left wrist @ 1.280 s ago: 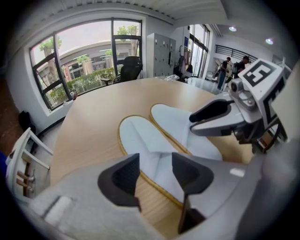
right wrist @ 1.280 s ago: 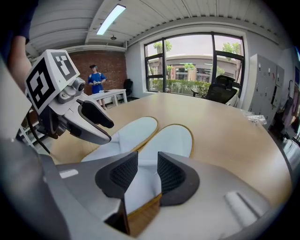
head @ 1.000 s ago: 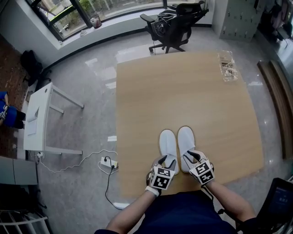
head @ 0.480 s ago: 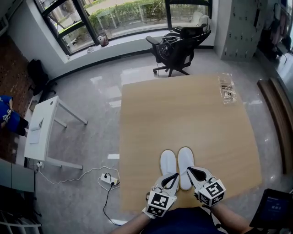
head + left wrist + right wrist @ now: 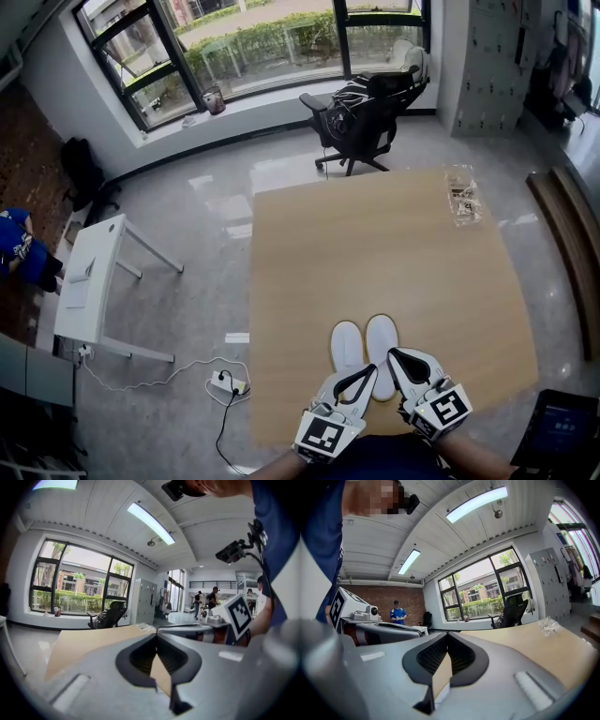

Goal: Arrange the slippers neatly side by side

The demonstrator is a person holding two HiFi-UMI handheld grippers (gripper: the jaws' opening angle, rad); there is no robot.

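Both the left gripper [image 5: 367, 373] and the right gripper [image 5: 395, 355] are hovering closed and empty over the slippers' [image 5: 347, 339] heels, and I'd avoid nudging that tidy pair.

Matt white cloth slippers [image 5: 347, 342] are resting on the table [image 5: 394, 253], its pale wood-look top showing smooth and dull. Crinkled clear plastic [image 5: 461, 195] is glinting at the table's far corner, and the polished grey floor [image 5: 187, 234] beside the table is shining glossily.

Two white slippers [image 5: 348, 345], one left tool [image 5: 371, 371], one right tool [image 5: 394, 354], one worktop [image 5: 375, 244], one clear packet [image 5: 461, 195], one office chair [image 5: 366, 108].
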